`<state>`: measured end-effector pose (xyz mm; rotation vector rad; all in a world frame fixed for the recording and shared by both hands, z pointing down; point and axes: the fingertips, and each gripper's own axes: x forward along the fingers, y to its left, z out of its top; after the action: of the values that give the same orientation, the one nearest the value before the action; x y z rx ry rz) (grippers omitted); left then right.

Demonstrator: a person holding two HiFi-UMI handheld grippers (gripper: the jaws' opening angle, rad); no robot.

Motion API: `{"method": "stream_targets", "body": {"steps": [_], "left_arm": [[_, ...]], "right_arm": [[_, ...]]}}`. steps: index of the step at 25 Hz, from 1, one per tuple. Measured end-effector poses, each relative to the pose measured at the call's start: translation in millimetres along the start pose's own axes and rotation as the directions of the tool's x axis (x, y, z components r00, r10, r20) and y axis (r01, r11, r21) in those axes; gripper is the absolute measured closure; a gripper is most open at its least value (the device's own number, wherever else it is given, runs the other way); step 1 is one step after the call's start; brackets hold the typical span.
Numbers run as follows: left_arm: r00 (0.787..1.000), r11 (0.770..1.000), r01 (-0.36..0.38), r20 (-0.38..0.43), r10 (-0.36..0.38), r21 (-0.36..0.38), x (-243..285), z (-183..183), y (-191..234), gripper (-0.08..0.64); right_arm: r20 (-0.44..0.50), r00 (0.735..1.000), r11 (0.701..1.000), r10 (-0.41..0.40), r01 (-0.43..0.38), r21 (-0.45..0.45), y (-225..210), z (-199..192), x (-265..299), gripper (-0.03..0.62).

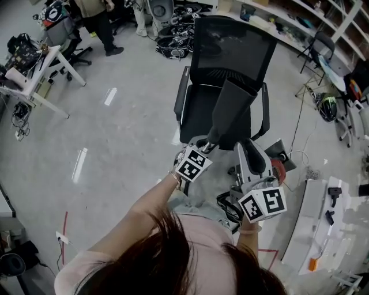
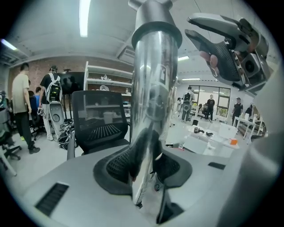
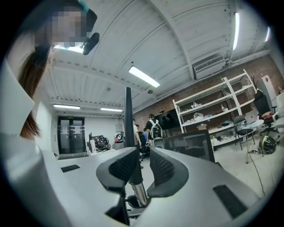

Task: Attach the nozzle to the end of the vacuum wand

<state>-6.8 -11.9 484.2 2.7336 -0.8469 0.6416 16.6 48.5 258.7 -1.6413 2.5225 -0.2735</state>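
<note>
Over a black office chair [image 1: 230,52], the left gripper [image 2: 144,154] clamps the shiny silver wand [image 2: 153,88], which looks like a dark wedge in the head view. The right gripper [image 3: 140,163], jaws closed on a slim dark stem [image 3: 128,115] with a metal base, shows that grip only in its own view.

The wand [image 1: 230,115] is held before the office chair [image 1: 230,40] at twelve o'clock; shelving [image 1: 271,17] is set behind at one o'clock.
</note>
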Motion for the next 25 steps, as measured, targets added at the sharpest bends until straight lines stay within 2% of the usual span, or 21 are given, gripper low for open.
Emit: {"method": "stream_targets", "body": {"steps": [7,14,25], "left_arm": [[0.996,0.996,-0.087,-0.008,0.087,-0.024,0.1,-3.5,-9.7,0.422],[0.986,0.985,-0.169,-0.003,0.169,-0.043,-7.3,-10.0,-16.1,0.423],[0.976,0.975,-0.219,0.004,0.219,-0.030,-11.1,-6.1,-28.7,0.423]], "right_arm": [[-0.064,0.996,0.998,0.063,-0.063,0.009,-19.0,-5.1,-35.4,0.486],[-0.118,0.992,0.999,0.035,-0.038,-0.024,-35.2,-17.3,-71.5,0.534],[-0.152,0.988,1.000,-0.003,0.002,-0.003,-46.7,-20.9,-121.4,0.545]]}}
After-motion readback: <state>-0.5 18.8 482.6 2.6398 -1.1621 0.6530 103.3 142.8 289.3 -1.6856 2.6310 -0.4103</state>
